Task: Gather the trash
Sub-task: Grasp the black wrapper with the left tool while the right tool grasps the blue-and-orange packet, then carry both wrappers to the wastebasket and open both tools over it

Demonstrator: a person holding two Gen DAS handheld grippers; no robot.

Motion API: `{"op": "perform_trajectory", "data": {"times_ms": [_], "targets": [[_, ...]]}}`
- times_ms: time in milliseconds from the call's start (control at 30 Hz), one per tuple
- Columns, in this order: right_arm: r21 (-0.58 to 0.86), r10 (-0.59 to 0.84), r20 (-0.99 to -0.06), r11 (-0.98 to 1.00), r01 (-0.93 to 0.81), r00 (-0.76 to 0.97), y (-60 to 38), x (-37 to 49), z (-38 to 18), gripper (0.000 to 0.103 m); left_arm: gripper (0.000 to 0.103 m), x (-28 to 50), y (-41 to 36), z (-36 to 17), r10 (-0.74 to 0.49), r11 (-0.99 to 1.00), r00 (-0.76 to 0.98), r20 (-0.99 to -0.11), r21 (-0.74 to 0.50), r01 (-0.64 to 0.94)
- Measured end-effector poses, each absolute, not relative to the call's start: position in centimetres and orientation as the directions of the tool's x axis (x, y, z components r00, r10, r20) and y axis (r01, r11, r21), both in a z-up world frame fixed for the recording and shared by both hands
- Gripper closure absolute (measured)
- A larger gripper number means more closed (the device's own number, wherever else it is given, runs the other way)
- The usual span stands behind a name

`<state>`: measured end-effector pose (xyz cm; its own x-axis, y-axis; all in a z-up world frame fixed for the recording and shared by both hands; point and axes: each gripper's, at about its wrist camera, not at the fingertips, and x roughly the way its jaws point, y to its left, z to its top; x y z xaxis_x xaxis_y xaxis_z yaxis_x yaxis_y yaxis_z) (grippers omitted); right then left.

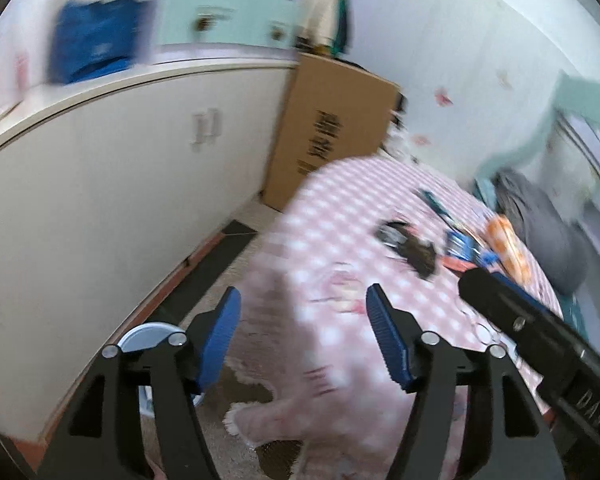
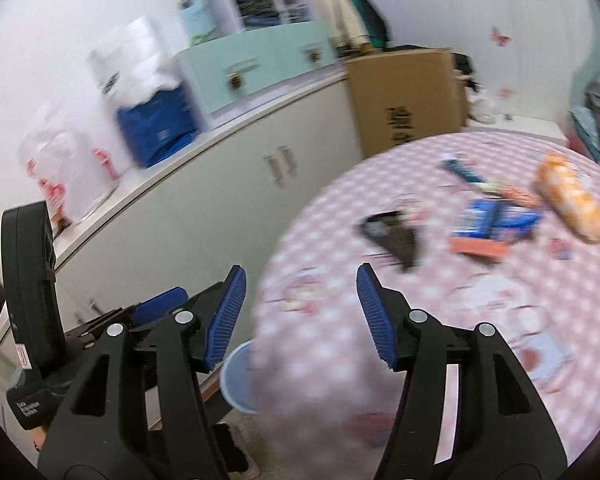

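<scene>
— Where's the trash?
— Mid-surface [image 2: 320, 320], left to right: black wrapper [image 2: 392, 232], blue packet [image 2: 492, 220], orange bag [image 2: 572, 200]. I judge them light, crinkly; I'd pinch an edge.
— Tools?
— Left tool [image 1: 304, 336] and right tool [image 2: 300, 312] both wide, empty.

a round surface [image 2: 320, 344] under a pink checked cloth carries scattered wrappers: a black one [image 2: 392, 232], a blue one [image 2: 492, 220] beside it, an orange bag [image 2: 572, 200] beyond the blue.
</scene>
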<state>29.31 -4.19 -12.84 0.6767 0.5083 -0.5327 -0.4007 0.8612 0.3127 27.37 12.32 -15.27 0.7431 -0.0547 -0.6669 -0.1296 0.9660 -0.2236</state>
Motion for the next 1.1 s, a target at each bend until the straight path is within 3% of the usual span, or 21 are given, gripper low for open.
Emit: {"op": "perform_trajectory", "data": {"times_ms": [400, 567, 733, 833, 900, 1067, 1100], "targets": [[0.363, 0.38, -0.594, 0.913, -0.185, 0.709, -15.7, 35.2, -15.6, 0.045, 0.035, 35.1, 3.1, -17.7, -0.115, 0.99, 0.685, -0.72, -0.142, 0.017], [0.352, 0.38, -0.593, 0.915, -0.196, 0.71, -16.7, 37.3, -15.5, 0.045, 0.04, 37.1, 2.4, -18.2, -0.145, 0.987, 0.648, -0.748, -0.154, 0.044], [0.273, 0.359, -0.62, 0.932, -0.237, 0.698, -14.7, 39.8, -14.9, 0.044, 0.04, 38.6, 2.4, -17.9, -0.075, 0.996, 0.666, -0.742, -0.094, 0.008], [0.24, 0.346, -0.657, 0.938, -0.249, 0.67, -13.2, 41.5, -15.6, 0.044, 0.056, 39.3, 2.7, -18.3, -0.099, 0.993, 0.641, -0.761, -0.122, 0.009], [0.227, 0.343, -0.676, 0.939, -0.258, 0.652, -12.5, 42.2, -16.2, 0.044, 0.077, 39.5, 3.0, -18.3, -0.1, 0.992, 0.633, -0.767, -0.122, 0.009], [0.145, 0.306, -0.74, 0.942, -0.301, 0.599, -10.5, 42.8, -18.1, 0.046, 0.089, 39.0, 3.5, -18.1, -0.113, 0.99, 0.65, -0.751, -0.14, 0.01], [0.147, 0.31, -0.747, 0.94, -0.309, 0.588, -10.4, 42.8, -18.3, 0.059, 0.09, 38.7, 3.7, -18.1, -0.124, 0.989, 0.655, -0.745, -0.148, 0.018]]}}
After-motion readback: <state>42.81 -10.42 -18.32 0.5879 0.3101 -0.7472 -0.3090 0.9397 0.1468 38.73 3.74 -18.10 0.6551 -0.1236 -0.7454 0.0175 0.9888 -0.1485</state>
